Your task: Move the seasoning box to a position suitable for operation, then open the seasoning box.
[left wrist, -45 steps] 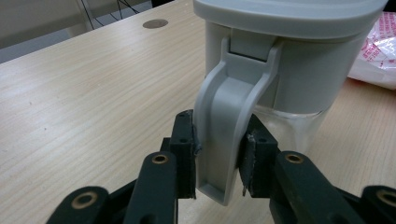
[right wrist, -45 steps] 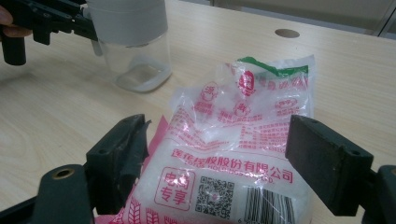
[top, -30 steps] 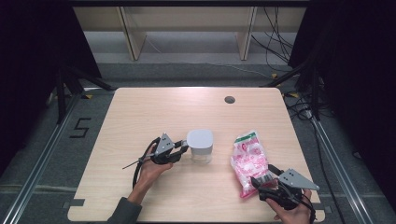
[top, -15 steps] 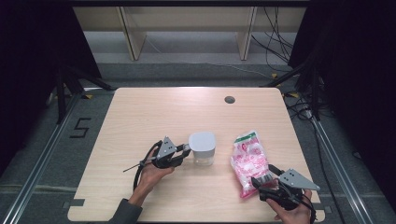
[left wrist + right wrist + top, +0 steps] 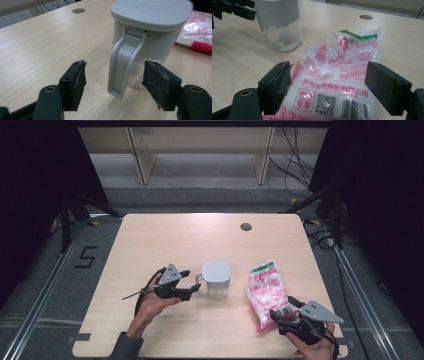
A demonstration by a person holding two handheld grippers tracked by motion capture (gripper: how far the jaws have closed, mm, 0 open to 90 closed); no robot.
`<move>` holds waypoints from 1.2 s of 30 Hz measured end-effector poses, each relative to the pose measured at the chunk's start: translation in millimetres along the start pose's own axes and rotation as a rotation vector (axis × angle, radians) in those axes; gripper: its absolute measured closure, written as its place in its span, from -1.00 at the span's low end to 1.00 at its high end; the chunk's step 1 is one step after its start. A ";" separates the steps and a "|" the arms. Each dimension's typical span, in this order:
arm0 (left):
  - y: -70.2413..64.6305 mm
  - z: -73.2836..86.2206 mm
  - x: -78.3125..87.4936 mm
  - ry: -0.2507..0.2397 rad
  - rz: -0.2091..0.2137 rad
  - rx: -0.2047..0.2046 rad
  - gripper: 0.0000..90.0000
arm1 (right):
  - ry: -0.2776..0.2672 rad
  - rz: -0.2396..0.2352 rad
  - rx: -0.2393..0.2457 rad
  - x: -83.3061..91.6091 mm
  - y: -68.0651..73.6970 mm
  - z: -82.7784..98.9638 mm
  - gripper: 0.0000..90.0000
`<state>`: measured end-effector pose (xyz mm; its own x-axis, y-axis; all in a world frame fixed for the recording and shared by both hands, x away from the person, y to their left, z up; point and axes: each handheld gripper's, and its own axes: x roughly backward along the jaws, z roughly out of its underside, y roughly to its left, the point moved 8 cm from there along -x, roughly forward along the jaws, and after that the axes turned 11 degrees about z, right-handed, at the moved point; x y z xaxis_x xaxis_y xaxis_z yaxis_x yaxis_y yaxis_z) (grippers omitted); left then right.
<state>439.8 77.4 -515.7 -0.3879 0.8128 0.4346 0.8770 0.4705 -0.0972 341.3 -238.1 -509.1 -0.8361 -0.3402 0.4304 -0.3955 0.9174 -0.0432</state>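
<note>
A clear jar [image 5: 216, 281] with a grey lid [image 5: 152, 11] and a grey side handle [image 5: 122, 67] stands at the table's middle. My left gripper [image 5: 193, 283] is level with that handle; its jaws have just been opening. In the left gripper view the left gripper [image 5: 113, 80] is open, with the handle between the pads and touching neither. A pink-and-white printed bag [image 5: 267, 290] lies to the right of the jar. My right gripper [image 5: 281, 316] is open at the bag's near end. In the right gripper view the bag [image 5: 342, 75] lies between the wide-apart jaws of the right gripper [image 5: 329, 87].
The wooden table [image 5: 165, 245] has a round cable hole [image 5: 245, 226] at the back right. Shelf legs and cables stand on the floor beyond the far edge. Metal rails run along both sides of the table.
The left gripper's jaws, closed on the jar's handle before, now stand apart around it. The left hand has lifted slightly. The right gripper and the bag have not moved.
</note>
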 end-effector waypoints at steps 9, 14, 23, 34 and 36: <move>-11.9 -22.4 22.6 -0.064 0.018 -0.006 -0.36 | -0.003 -0.001 0.001 -2.0 -1.7 0.5 -0.52; -19.0 -31.8 25.0 -0.091 0.013 -0.031 -0.19 | 0.012 -0.015 0.025 -0.6 -0.2 1.6 -0.52; -26.7 -42.8 19.6 -0.158 -0.002 -0.042 0.49 | 0.021 -0.013 0.003 -1.2 2.7 1.9 -0.52; -20.6 -48.0 11.5 -0.193 -0.030 0.003 0.75 | 0.010 -0.030 0.013 -3.5 5.4 1.0 -0.52; -19.2 -48.3 10.2 -0.193 -0.039 -0.003 0.79 | 0.005 -0.020 0.033 -3.3 4.8 0.7 -0.52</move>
<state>432.6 60.1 -466.2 -0.4687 0.8449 0.2578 0.8610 0.5022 -0.0805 341.9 -232.8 -511.4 -0.8263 -0.3572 0.4355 -0.4244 0.9032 -0.0644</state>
